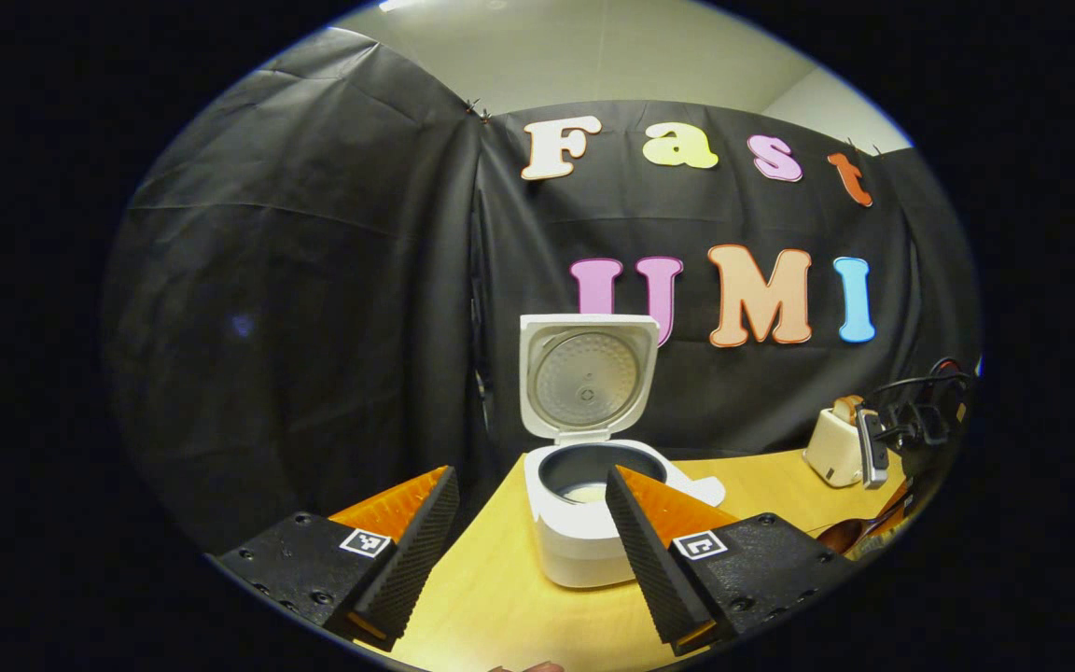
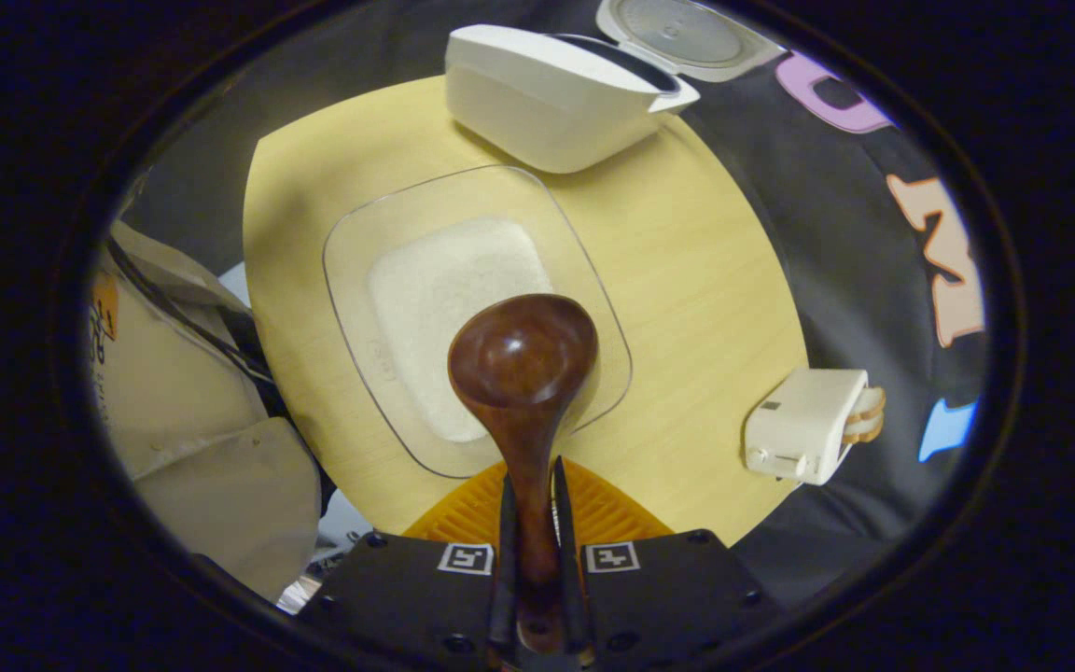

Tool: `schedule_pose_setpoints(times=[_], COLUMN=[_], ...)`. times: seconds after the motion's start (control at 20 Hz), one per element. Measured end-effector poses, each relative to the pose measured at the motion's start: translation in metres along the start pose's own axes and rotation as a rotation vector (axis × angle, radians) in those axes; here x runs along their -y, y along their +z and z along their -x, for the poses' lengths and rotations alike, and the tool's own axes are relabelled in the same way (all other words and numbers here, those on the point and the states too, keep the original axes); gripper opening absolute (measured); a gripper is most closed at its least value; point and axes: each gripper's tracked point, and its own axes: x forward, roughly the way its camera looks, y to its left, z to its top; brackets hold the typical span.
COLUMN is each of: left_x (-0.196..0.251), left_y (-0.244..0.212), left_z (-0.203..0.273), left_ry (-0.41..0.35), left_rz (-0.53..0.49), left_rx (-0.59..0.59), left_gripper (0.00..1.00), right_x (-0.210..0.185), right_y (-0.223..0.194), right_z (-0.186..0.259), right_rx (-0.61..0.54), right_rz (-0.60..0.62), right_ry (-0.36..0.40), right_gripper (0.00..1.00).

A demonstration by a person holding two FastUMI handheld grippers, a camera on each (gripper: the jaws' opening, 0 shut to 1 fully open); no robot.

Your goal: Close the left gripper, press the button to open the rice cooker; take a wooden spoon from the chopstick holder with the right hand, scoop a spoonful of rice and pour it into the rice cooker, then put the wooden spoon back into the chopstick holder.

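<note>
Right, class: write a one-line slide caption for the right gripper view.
Right tongs grip a wooden spoon above a clear dish of rice, rice cooker open beyond.

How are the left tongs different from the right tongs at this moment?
The left tongs stand open and hold nothing; the right tongs are shut on the wooden spoon. The left point at the open rice cooker; the right hang above the rice dish.

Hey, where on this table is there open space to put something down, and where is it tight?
Bare wood lies between the rice dish and the toaster, and between the dish and the rice cooker on its toaster side. In the left gripper view the tabletop before the cooker is bare. It is tight where the wooden spoon, held by the right gripper, hangs over the dish.
</note>
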Motion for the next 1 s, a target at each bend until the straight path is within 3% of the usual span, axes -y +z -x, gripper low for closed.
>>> schedule_pose_setpoints(times=[0.15,0.2,0.25,0.3,0.35,0.55,0.8,1.0], left_x=[-0.020,-0.025,-0.029,-0.034,-0.039,-0.057,-0.067,-0.062], left_y=[-0.002,-0.003,-0.004,-0.006,-0.008,-0.010,-0.011,-0.008], left_z=[0.005,0.007,0.008,0.010,0.012,0.017,0.016,0.014], left_ry=[0.033,0.042,0.049,0.058,0.065,0.087,0.097,0.075], left_rz=[-0.001,-0.001,-0.003,-0.004,-0.005,0.000,0.018,0.012], left_rx=[-0.001,-0.001,-0.003,-0.004,-0.006,-0.011,-0.007,0.006], left_gripper=[0.93,0.89,0.93,0.89,0.93,0.89,0.94,0.90], right_x=[-0.006,-0.006,-0.003,-0.003,-0.001,-0.002,-0.014,-0.023], right_y=[0.006,0.008,0.007,0.009,0.010,0.017,0.030,0.048], right_z=[-0.020,-0.028,-0.034,-0.038,-0.043,-0.056,-0.055,-0.053], right_rx=[-0.057,-0.079,-0.107,-0.129,-0.148,-0.202,-0.187,-0.128], right_rz=[0.082,0.107,0.133,0.152,0.183,0.301,0.287,0.213], right_ry=[-0.003,-0.017,-0.034,-0.047,-0.073,-0.132,-0.124,-0.092], right_gripper=[0.22,0.22,0.22,0.20,0.22,0.20,0.21,0.22])
